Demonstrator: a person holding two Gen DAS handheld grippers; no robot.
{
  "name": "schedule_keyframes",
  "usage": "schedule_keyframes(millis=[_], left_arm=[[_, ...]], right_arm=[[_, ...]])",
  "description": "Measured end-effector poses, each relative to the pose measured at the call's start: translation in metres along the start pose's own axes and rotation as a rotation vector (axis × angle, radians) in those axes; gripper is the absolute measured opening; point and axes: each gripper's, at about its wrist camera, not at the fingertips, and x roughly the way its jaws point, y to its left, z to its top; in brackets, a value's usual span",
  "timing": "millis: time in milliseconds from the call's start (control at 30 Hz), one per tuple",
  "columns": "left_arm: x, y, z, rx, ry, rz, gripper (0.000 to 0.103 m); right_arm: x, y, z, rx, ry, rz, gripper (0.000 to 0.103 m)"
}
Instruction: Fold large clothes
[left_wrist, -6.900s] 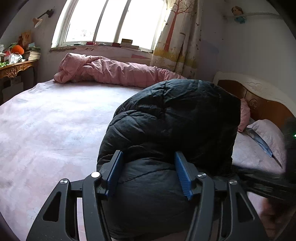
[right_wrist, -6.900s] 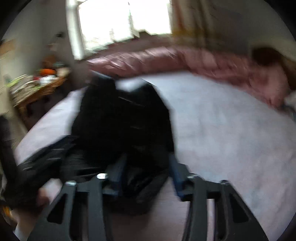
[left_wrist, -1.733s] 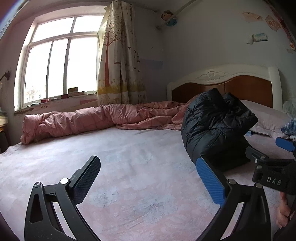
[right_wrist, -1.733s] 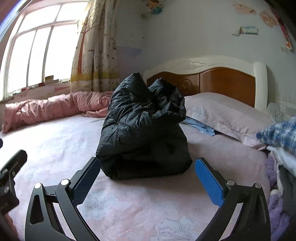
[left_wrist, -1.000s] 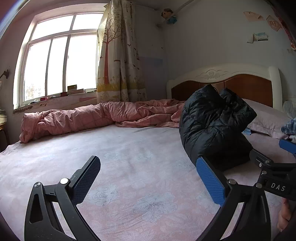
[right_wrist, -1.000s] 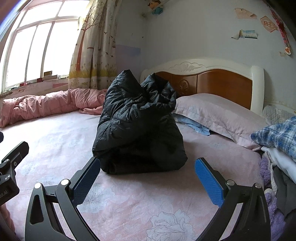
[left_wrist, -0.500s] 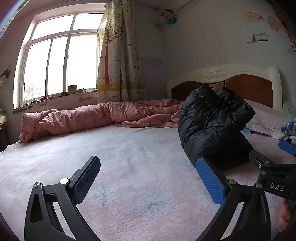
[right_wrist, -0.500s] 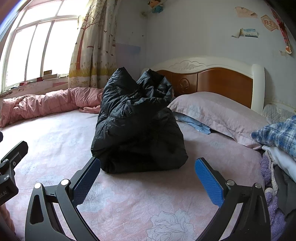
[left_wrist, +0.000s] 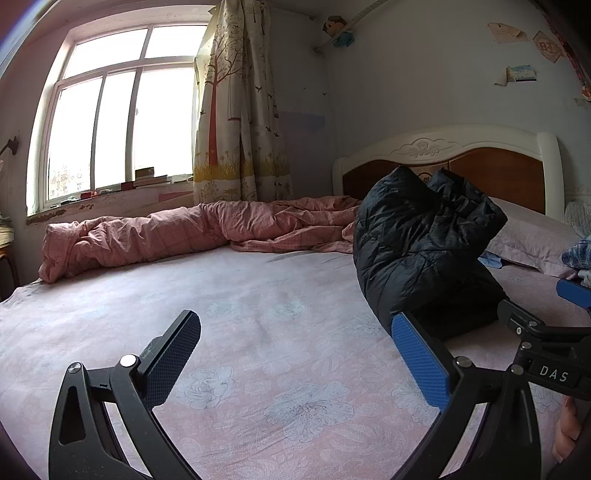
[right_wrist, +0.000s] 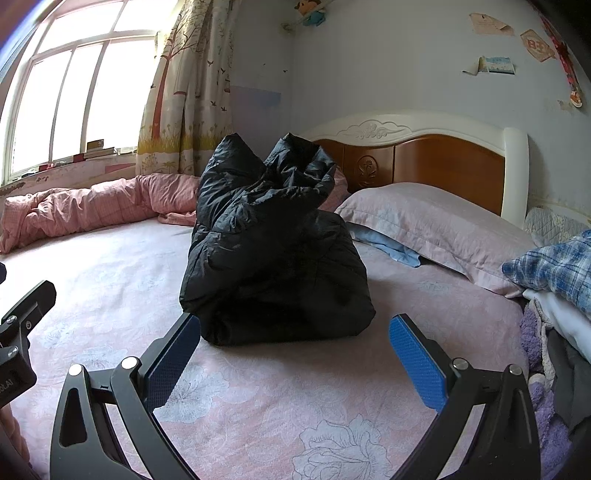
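A black puffer jacket (right_wrist: 273, 254) sits folded into a bulky bundle on the pink flowered bed sheet (right_wrist: 258, 387), near the pillow. In the left wrist view the same jacket (left_wrist: 424, 251) stands to the right. My right gripper (right_wrist: 293, 360) is open just in front of the bundle, touching nothing. My left gripper (left_wrist: 295, 360) is open over bare sheet, left of the jacket and apart from it. The right gripper's frame (left_wrist: 543, 350) shows at the right edge of the left wrist view.
A rolled pink quilt (left_wrist: 177, 232) lies along the far side under the window. A pink pillow (right_wrist: 436, 225) and the wooden headboard (right_wrist: 424, 166) are behind the jacket. A plaid garment (right_wrist: 554, 266) and other clothes (right_wrist: 543, 369) are piled at the right.
Earlier both grippers were shut on the jacket; it now rests released on the bed. Over the last second both grippers have barely shifted, and the jacket has settled slightly.
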Motion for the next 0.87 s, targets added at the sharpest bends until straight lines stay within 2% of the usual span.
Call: schedule_keyframes(millis=[867], left_arm=[[-0.0012,-0.0022,0.0003,0.000,0.001,0.000,0.103]], right_arm=[[0.0087,-0.0052,0.0002,-0.014,0.003,0.004,0.103]])
